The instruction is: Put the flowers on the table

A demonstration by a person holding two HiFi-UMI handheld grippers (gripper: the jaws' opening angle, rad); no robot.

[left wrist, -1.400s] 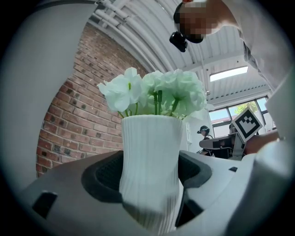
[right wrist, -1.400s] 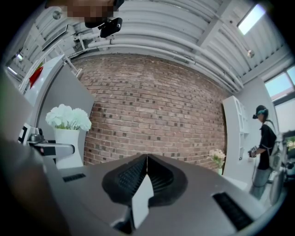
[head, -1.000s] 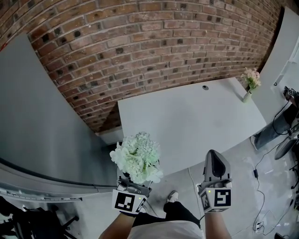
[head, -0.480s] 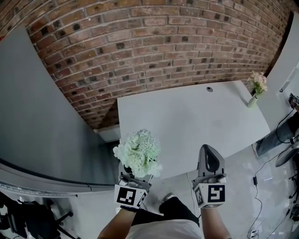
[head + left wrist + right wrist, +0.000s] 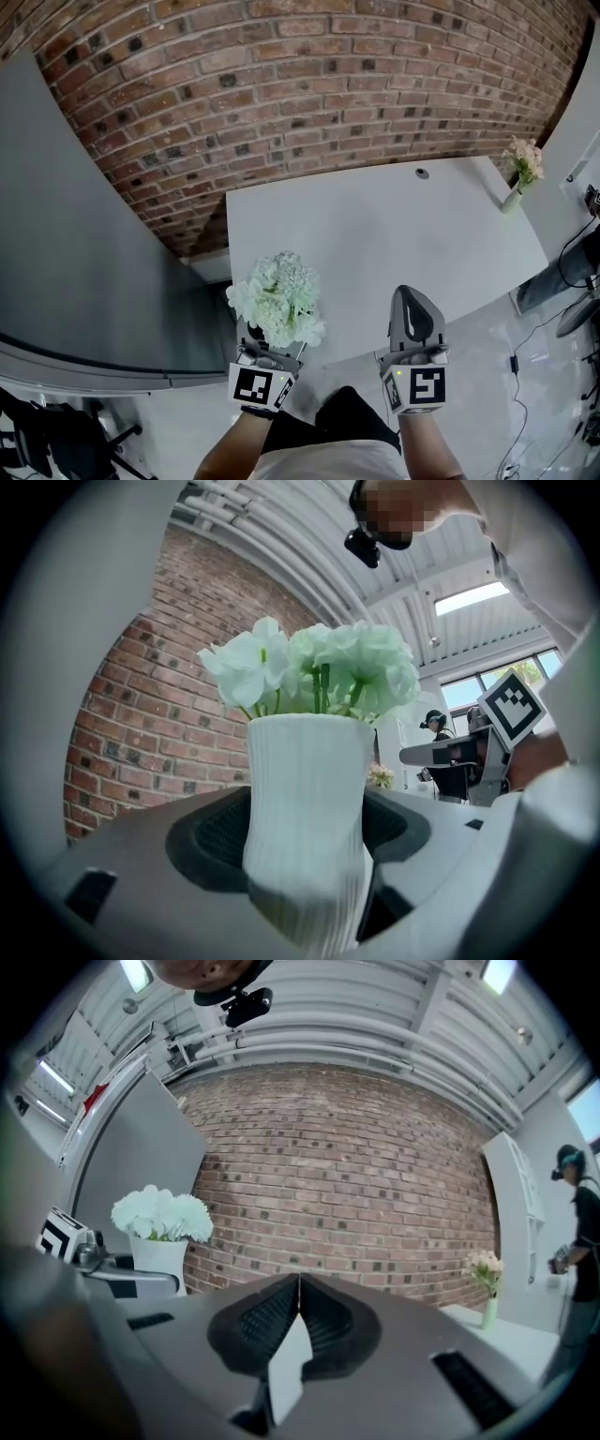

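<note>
Flower vase [image 5: 305,827] between left gripper [image 5: 270,354] jaws

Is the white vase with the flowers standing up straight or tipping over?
Standing up straight. The white vase sits upright in the left tongs, with its flowers on top.

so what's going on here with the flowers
A person holds a gripper in each hand. The left gripper is clamped on a white vase of white flowers, upright, by the near edge of the table and not yet set down. The right gripper is shut and empty. A small vase of pink flowers stands at the table's far right corner.
</note>
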